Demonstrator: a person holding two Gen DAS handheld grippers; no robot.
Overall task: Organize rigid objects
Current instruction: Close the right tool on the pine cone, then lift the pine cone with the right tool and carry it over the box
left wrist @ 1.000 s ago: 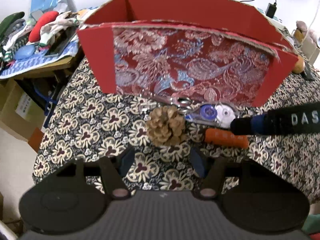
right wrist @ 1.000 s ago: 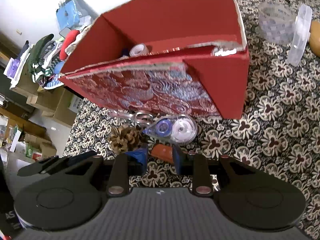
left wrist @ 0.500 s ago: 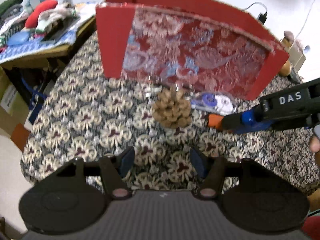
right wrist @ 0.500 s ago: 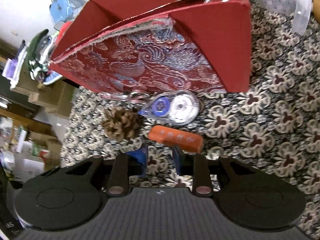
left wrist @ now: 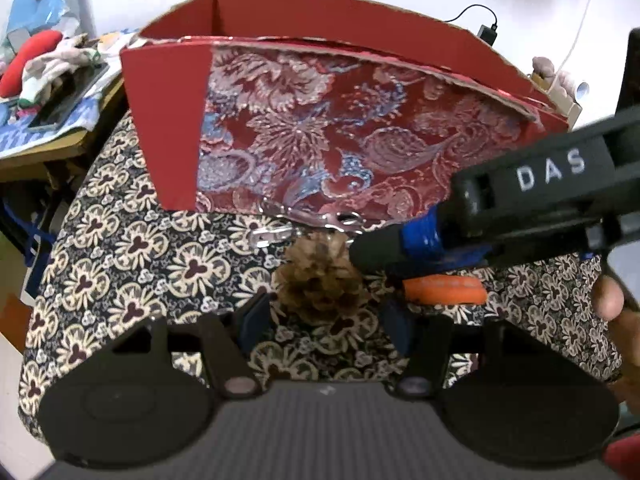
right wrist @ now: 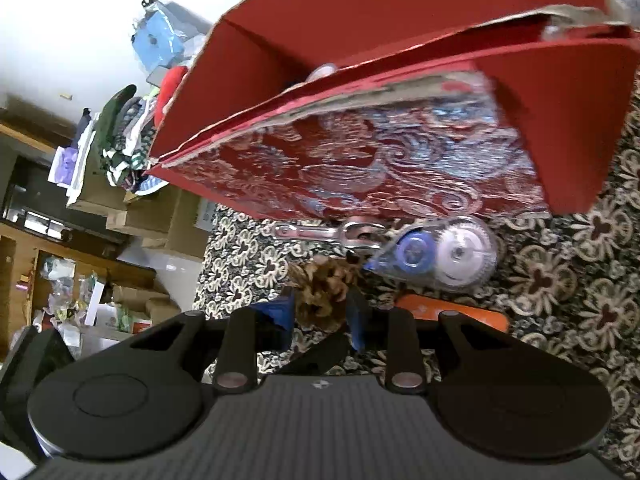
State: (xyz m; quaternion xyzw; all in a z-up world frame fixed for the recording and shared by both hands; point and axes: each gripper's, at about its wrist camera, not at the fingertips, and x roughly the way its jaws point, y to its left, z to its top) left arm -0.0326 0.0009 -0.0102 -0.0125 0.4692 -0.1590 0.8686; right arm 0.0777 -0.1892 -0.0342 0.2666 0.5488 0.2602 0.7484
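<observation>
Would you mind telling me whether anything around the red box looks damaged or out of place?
The red box looks rough: the top edge of its brocade-covered front is ragged and frayed. The pine cone, scissors, correction tape dispenser and an orange item lie loose on the tablecloth in front of it, not inside.

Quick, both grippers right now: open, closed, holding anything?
Left gripper: open, empty, pine cone just ahead of its fingers.
Right gripper: jaws narrow but apart, just been opening, gripping nothing.
</observation>
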